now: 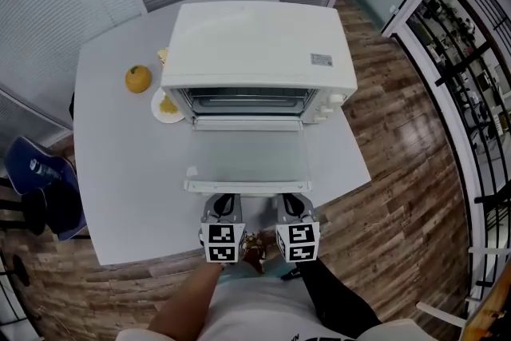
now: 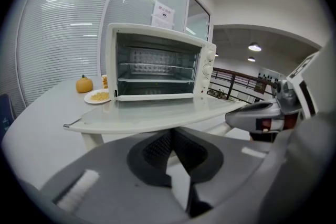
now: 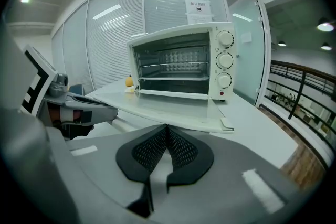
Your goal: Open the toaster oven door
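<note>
Head view: left tongs (image 1: pixel 223 208) and right tongs (image 1: pixel 294 206) side by side before the lowered door (image 1: pixel 249 156). Only my gripper views show both pressed together, empty.

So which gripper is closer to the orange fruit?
Left. The left gripper is nearer the orange fruit, at the left end of the door; the right gripper is at its right end.

No wording can be read anywhere. A small grey sticker (image 1: pixel 322 60) on top of the toaster oven (image 1: pixel 259 44) and a white paper notice (image 3: pixel 198 8) on the glass partition (image 3: pixel 115 50) behind it both carry print too small to make out. The left cube (image 1: pixel 221 242) and right cube (image 1: pixel 298 242) bear black-and-white square code markers, no letters.
</note>
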`<state>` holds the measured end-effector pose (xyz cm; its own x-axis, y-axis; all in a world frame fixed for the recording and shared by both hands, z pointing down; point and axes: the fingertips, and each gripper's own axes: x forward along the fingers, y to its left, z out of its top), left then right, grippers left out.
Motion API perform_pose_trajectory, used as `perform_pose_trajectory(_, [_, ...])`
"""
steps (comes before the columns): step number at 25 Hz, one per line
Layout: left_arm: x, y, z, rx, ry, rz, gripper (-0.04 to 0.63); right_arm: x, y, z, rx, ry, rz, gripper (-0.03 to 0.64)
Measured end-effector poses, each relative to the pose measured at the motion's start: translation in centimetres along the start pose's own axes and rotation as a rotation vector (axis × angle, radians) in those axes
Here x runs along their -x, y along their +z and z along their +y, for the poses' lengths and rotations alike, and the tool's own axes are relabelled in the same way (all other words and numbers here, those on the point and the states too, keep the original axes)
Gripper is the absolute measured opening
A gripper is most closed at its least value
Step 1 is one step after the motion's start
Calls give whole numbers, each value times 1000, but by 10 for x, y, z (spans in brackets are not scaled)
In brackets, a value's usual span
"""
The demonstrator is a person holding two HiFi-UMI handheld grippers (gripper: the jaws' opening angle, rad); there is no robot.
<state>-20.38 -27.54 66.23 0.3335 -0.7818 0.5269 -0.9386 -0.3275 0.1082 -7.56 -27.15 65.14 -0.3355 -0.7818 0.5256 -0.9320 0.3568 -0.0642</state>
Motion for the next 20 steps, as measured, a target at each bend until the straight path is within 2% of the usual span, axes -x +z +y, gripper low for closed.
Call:
perform_pose_trajectory(9, [-9, -38, 0, 34, 12, 32, 57, -13, -30, -3, -41, -47, -40, 2])
perform_pose_trajectory(15, [-13, -43, -1, 46, 12, 56, 57, -17, -38, -4, -76, -59, -2, 2])
perform_pose_trajectory(20, [-17, -51, 0, 114, 14, 110, 57, -19, -45, -6, -130, -68, 57, 2])
